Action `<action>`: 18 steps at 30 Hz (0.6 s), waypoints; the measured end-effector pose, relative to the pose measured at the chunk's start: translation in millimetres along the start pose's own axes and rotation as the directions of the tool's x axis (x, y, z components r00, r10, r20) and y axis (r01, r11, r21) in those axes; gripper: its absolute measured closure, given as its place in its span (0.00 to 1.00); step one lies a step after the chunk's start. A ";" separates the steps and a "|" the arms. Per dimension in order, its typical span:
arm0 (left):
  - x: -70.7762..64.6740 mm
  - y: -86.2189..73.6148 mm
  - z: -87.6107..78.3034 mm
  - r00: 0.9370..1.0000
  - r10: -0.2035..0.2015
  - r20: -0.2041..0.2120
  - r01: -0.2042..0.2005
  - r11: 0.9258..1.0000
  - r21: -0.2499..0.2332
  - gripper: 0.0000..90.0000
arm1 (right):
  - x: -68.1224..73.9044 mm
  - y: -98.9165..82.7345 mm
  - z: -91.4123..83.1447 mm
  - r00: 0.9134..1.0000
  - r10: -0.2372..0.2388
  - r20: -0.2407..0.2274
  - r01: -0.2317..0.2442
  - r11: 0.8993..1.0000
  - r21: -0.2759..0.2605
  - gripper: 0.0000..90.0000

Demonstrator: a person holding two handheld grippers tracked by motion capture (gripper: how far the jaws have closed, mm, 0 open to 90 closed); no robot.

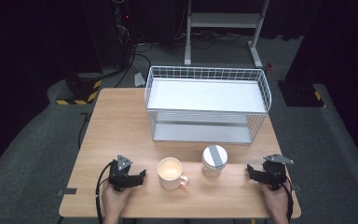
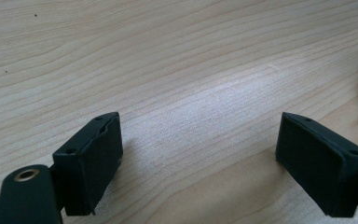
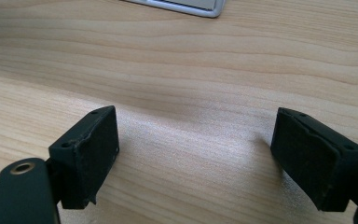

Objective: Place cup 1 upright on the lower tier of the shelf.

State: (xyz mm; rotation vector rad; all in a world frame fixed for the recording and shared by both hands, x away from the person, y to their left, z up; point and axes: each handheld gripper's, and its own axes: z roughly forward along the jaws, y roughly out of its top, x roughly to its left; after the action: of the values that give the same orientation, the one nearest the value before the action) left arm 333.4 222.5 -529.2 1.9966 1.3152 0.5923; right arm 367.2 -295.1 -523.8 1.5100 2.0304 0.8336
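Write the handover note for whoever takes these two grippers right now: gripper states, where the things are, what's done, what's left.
Left gripper: open, holding nothing, low over the table at the near left, jaws pointing toward the mug.
Right gripper: open, holding nothing, at the near right, jaws pointing toward the jar.
Things: the cream mug stands upright, handle toward the right. The clear jar with a grey lid stands upright just right of it, apart from it. The white wire shelf rack stands behind them with both tiers bare.
Done: nothing gripped or moved into the rack.
Left: probably grasp the mug and the jar; both are untouched.
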 end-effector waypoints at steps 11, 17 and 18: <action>0.0 0.0 -0.1 1.000 -0.007 -0.005 0.007 1.000 0.001 0.17 | 0.5 0.0 -0.1 1.000 0.005 0.003 -0.005 1.000 0.001 0.16; 0.1 0.0 -0.2 1.000 -0.008 -0.006 0.008 1.000 0.002 0.17 | 0.3 0.3 0.3 1.000 -0.004 -0.011 0.004 1.000 0.003 0.16; 0.1 0.0 -0.2 1.000 -0.008 -0.006 0.008 1.000 0.002 0.17 | 0.3 0.3 0.3 1.000 -0.004 -0.011 0.004 1.000 0.003 0.16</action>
State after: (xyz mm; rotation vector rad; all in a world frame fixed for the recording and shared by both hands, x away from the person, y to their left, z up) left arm 333.3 222.6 -529.1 1.9914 1.3276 0.5936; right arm 367.5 -294.7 -523.8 1.5061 2.0425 0.8395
